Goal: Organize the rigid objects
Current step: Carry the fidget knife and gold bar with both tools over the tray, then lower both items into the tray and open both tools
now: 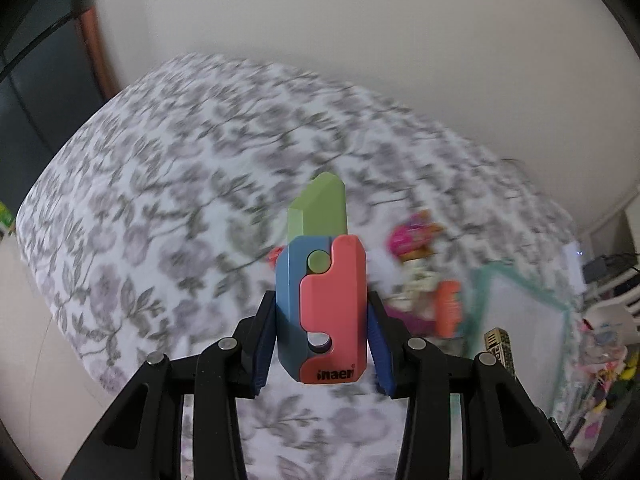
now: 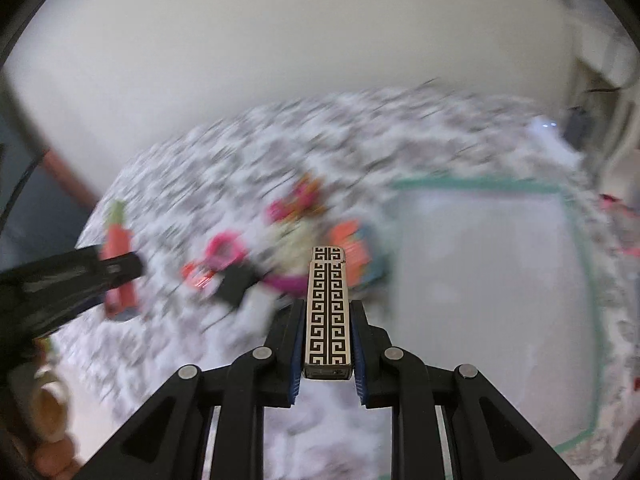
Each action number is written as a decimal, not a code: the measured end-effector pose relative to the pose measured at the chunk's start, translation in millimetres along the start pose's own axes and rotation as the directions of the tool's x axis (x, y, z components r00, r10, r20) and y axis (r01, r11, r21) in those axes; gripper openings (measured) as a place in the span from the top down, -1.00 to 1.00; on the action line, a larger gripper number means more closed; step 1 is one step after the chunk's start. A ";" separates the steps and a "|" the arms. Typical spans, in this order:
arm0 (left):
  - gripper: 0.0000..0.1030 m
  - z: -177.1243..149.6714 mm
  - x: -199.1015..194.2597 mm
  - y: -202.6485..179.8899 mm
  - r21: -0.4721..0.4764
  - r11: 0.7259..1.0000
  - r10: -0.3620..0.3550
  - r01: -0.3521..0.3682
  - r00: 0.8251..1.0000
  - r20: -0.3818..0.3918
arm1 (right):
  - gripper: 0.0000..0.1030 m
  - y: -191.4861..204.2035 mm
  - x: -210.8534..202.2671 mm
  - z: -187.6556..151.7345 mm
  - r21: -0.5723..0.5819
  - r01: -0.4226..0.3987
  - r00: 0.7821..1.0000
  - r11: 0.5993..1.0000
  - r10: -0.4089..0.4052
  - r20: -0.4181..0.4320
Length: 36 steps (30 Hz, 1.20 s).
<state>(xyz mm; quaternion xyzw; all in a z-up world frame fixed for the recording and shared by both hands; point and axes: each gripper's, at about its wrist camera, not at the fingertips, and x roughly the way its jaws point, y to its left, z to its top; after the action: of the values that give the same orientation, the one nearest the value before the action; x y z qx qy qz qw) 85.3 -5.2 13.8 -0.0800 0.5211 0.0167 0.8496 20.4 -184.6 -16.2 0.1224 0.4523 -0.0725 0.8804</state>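
- Left gripper (image 1: 322,320): jaws part-way in, blue pads pressed on both sides of a plastic toy knife (image 1: 322,300) with a red and blue handle, green blade pointing away from the wrist.
- Right gripper (image 2: 328,336): jaws narrow, clamped on a slim gold lighter (image 2: 328,312) with a black Greek-key pattern, long axis in line with the fingers.
- Both items held clear above the floral bedsheet (image 1: 160,200); neither touching it.
- Judged step: carrying both picks toward the white mat with teal border (image 2: 480,280), bare in its visible part and lying to the right of the remaining pile of toys (image 2: 296,232).
- To do well: keep both grips firm, travel above the pile to avoid knocking it, lower until each item rests flat on the mat, then release; set the two well apart and inside the border.
- Risk, judged: lighter smooth and narrow, may slide along the pads if tipped steeply.
- Pose: both grippers angled steeply down at the bed, left one visible at the left edge of the right wrist view; surroundings blurred.
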 end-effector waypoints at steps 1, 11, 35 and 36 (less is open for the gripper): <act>0.15 1.5 -4.0 -8.5 0.008 1.000 -0.010 0.010 1.000 0.003 | 0.58 -13.2 -4.3 3.6 0.028 0.032 0.999 0.999 -0.033 0.025; 0.15 -6.8 -6.0 -129.2 0.190 0.976 -0.107 0.109 0.994 -0.023 | 0.57 -97.2 -25.3 14.8 0.226 0.243 0.955 0.943 -0.274 0.117; 0.14 -89.2 105.4 -185.8 0.348 0.913 -0.105 0.211 0.949 -0.298 | 0.57 -170.4 50.2 -28.3 0.333 0.346 0.935 0.877 -0.293 -0.200; 0.14 -91.1 105.3 -186.8 0.358 0.911 -0.101 0.207 0.951 -0.292 | 0.57 -170.6 52.3 -29.3 0.331 0.347 0.934 0.877 -0.291 -0.209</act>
<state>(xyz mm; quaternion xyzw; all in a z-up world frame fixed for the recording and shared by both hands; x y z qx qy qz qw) 73.8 -209.3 -98.0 0.0452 0.6158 -0.1644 0.7692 -12.8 -341.0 -100.7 0.2118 0.5111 -0.2896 0.7811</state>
